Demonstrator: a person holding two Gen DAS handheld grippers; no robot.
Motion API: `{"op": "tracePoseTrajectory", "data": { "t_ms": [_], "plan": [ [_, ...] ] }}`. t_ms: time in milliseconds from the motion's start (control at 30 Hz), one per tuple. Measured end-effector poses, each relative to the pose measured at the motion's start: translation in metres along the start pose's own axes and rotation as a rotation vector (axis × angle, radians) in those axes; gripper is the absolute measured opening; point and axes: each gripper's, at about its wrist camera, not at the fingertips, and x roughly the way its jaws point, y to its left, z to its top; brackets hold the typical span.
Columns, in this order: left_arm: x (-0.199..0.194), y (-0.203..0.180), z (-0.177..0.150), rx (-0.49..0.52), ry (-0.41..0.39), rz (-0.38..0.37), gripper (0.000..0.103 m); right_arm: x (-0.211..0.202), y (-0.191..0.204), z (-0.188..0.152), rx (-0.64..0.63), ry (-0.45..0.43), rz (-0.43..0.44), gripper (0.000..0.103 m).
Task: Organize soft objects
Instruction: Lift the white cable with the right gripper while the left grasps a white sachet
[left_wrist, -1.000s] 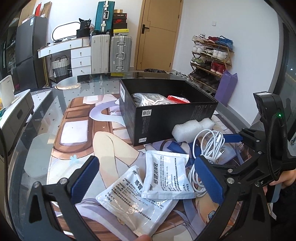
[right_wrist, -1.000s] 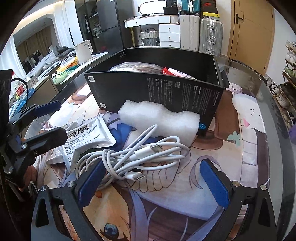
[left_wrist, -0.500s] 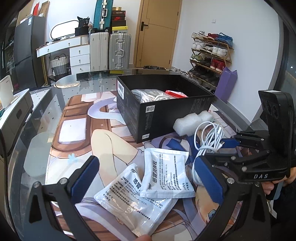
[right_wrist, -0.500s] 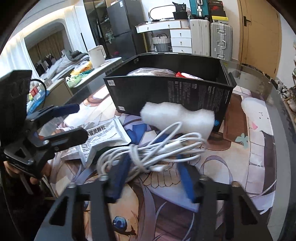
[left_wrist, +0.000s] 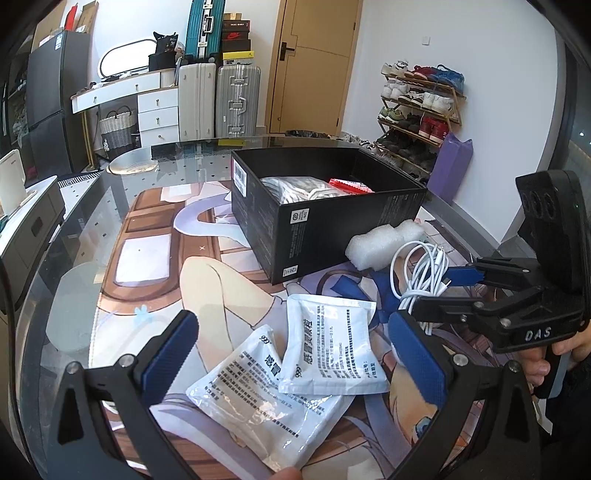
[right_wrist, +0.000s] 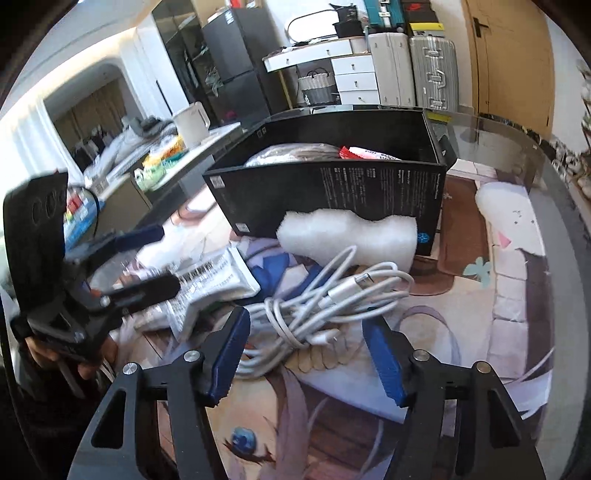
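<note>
**Grabbing the white cable**

The right gripper (right_wrist: 306, 354) is partly closed, with its blue pads on either side of the white cable bundle (right_wrist: 325, 302). I cannot tell if the pads are squeezing it yet, as the view is a bit blurry. The cable is light and floppy. Loops may slip out, so hold it at the tied middle.

The left gripper (left_wrist: 295, 354) is wide open above two white packets (left_wrist: 328, 347). They look flat, soft and slippery, so pinch an edge.

Behind the cable lies a squishy white foam piece (right_wrist: 347, 236), touching the black box (right_wrist: 332, 184). The box already holds a silver bag (left_wrist: 299, 188) and a red packet (left_wrist: 351, 184).
</note>
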Motion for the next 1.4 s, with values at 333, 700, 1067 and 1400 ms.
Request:
{"op": "tracePoseTrajectory", "data": {
  "t_ms": [333,700,1067,1400],
  "plan": [
    [-0.002,-0.001,-0.002,0.0,-0.003,-0.004,0.103,0.01,0.012,0.007,0.045,-0.004,-0.059,0.055],
    [-0.004,-0.006,-0.001,0.009,0.01,0.005,0.103,-0.019,0.008,0.006,0.035,-0.069,-0.01,0.036],
    [-0.004,-0.025,0.002,0.099,0.047,-0.019,0.1,-0.053,-0.003,0.015,0.033,-0.145,-0.023,0.036],
    [0.017,-0.035,0.005,0.135,0.148,-0.033,0.067,-0.061,-0.011,0.016,0.047,-0.156,-0.024,0.036]
  ]
}}
